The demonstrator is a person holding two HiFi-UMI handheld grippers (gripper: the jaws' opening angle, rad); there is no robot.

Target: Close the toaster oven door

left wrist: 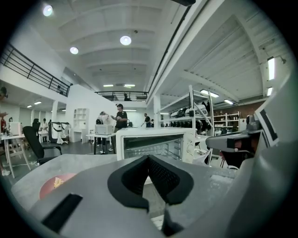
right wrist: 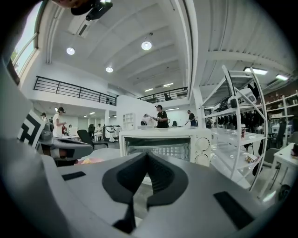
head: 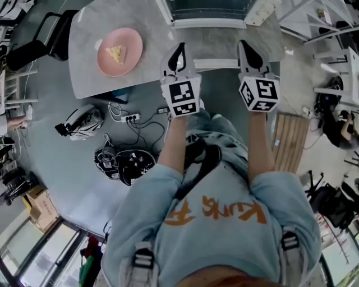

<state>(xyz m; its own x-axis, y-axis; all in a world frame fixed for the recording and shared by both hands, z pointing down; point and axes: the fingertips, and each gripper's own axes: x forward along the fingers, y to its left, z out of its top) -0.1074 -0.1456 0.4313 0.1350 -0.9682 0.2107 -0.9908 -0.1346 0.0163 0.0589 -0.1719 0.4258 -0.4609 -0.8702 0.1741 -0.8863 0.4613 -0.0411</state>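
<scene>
A white toaster oven [head: 207, 12] stands at the far edge of the grey table, its door [head: 216, 63] folded down toward me. In the left gripper view the oven [left wrist: 156, 144] shows its open cavity and wire rack; the right gripper view shows the oven [right wrist: 163, 143] with round knobs on its right. My left gripper [head: 178, 56] hovers short of the door's left end, shut and empty. My right gripper [head: 252, 53] is level with it at the door's right end, also shut with nothing held. From their own cameras, both the left gripper [left wrist: 149, 158] and the right gripper [right wrist: 147, 155] have their jaws pressed together.
A pink plate [head: 119, 51] with a piece of food sits on the table [head: 84, 73] to the left. On the floor lie cables, a power strip [head: 130, 117] and headsets [head: 124, 162]. A wooden pallet [head: 290, 140] is at the right. White shelving [right wrist: 242, 135] stands right of the oven.
</scene>
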